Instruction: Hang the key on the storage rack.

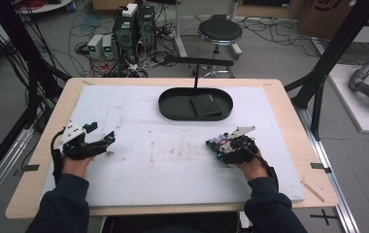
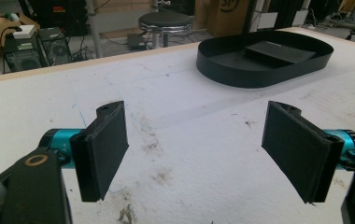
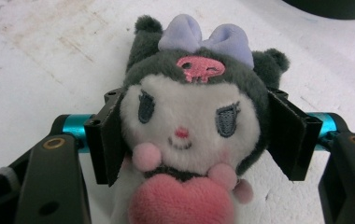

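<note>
Two grippers were seen in the high view on the white mat (image 1: 173,160), the left gripper (image 1: 109,139) at the left edge and the right gripper (image 1: 215,144) lower right, well short of the black tray (image 1: 173,110), probably the toy's destination. Nothing was held in the left gripper view, where the jaws stood wide apart over bare mat, the hand seemingly kept in reserve. A plush toy (image 3: 192,126) was clasped at the head in the right gripper view, both pads pressed into its sides, presumably so that it could be lifted.
</note>
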`<state>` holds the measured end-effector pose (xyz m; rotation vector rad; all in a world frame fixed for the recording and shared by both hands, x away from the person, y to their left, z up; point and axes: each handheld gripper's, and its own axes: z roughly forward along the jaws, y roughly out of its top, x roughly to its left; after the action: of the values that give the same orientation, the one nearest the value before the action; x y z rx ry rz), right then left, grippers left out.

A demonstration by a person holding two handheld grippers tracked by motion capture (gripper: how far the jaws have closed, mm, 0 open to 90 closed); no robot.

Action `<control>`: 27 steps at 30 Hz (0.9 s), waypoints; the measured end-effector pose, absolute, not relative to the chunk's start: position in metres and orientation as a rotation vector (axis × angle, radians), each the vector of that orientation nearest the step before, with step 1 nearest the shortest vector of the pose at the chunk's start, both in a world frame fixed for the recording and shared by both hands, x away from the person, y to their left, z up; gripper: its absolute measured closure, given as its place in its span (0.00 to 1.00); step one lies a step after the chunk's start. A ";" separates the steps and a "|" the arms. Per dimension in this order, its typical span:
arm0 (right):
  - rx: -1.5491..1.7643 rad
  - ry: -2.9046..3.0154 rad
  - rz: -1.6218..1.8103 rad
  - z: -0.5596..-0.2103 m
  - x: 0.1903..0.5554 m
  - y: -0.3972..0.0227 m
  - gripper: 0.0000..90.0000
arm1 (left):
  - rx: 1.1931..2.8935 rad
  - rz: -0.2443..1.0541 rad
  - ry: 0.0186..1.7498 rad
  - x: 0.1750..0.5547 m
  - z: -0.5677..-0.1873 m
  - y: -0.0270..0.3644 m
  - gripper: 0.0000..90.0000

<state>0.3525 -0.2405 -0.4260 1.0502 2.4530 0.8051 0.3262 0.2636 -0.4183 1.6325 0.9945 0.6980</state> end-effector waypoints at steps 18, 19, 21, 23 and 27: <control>1.024 2.320 1.077 -0.387 0.357 -0.258 0.39 | 1.632 0.695 0.997 0.327 -0.419 0.264 0.25; 1.021 2.314 1.090 -0.383 0.358 -0.259 0.39 | 1.632 0.693 0.997 0.327 -0.419 0.264 0.25; 1.009 2.303 1.102 -0.374 0.361 -0.259 0.39 | 1.630 0.692 0.996 0.327 -0.419 0.263 0.25; 0.991 2.292 1.112 -0.364 0.366 -0.259 0.39 | 1.632 0.691 0.995 0.327 -0.420 0.263 0.25; 0.976 2.271 1.154 -0.339 0.377 -0.259 0.39 | 1.630 0.692 0.993 0.327 -0.419 0.263 0.25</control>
<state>0.3768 -0.2593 -0.3392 0.9756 2.2708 1.1541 0.3274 0.2635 -0.4194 1.6296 0.9933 0.6916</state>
